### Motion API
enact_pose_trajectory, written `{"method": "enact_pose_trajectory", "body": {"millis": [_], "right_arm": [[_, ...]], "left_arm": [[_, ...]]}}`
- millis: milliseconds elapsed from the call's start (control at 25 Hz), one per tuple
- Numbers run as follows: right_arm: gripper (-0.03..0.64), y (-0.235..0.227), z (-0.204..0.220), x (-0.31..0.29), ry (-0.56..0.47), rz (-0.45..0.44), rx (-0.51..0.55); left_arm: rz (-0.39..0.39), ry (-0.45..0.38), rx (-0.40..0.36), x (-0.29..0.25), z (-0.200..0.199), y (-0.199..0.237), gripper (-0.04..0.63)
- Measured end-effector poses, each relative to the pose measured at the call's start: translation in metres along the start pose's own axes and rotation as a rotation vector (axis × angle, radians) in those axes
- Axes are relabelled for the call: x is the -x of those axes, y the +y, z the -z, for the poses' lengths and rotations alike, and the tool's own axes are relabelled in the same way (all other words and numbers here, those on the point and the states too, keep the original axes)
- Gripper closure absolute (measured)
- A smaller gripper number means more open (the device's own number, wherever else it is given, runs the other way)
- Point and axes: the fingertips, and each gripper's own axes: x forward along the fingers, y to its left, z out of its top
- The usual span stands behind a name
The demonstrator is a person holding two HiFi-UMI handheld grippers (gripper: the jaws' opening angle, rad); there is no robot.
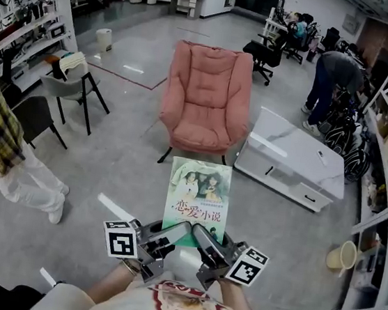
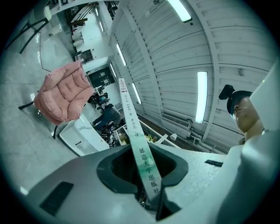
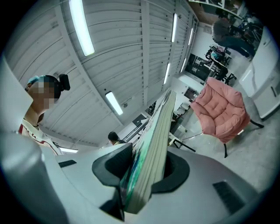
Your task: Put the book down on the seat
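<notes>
**Book held short of the chair, both grippers clamped**

The book (image 1: 197,199) lies flat and cover up in front of the person, well apart from the pink chair (image 1: 208,82). The left gripper (image 1: 168,233) is clamped on the spine side at the near end. The right gripper (image 1: 206,238) is clamped on the page edge opposite. As I judge it, the book should be carried level over the seat (image 1: 198,134), clear of the white cabinet (image 1: 287,166) beside the chair. It should then be lowered flat onto the cushion, and both grips released only once it rests there.
</notes>
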Motion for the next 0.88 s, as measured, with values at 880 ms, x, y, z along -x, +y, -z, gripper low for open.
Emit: {"method": "enact_pose_trajectory", "body": {"millis": [880], "right_arm": [[0.497,-0.07,-0.048,-0.032,0.005,0.01,0.01]], "left_arm": [[0.013,-0.013,0.014,-0.051,-0.047,0.058,0.514]]}}
